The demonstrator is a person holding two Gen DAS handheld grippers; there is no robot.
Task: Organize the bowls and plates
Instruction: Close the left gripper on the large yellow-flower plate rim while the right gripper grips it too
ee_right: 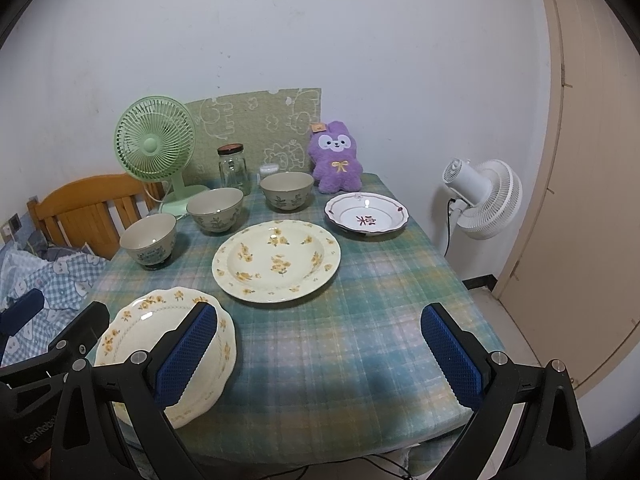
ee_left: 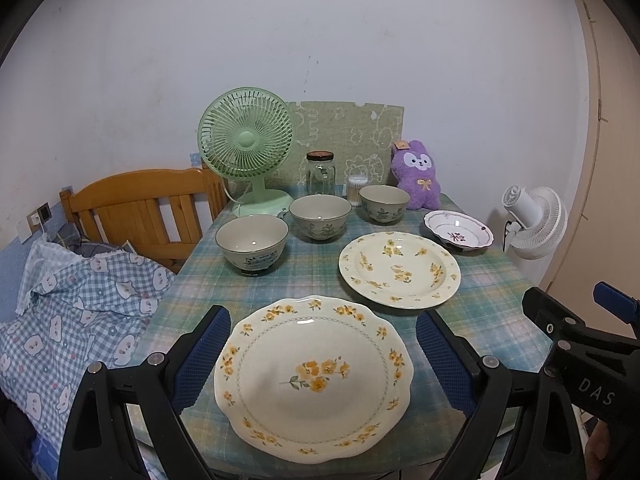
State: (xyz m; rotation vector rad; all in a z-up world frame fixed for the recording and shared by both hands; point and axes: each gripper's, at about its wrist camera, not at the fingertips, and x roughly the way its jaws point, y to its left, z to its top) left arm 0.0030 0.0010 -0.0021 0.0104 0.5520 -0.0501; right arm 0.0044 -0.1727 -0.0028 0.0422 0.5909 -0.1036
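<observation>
progress: nothing stacked | three bowls (ee_left: 252,245), three plates (ee_left: 314,374) spread apart on tabletop (ee_right: 360,300) | left hand-held gripper (ee_left: 323,364), right hand-held gripper (ee_right: 320,354): wide apart, empty

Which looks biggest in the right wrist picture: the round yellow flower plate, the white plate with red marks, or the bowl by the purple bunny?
1. Round yellow flower plate, clearly widest.
2. White plate with red marks.
3. Bowl by the purple bunny, the narrowest, though it sits farthest back.
</observation>
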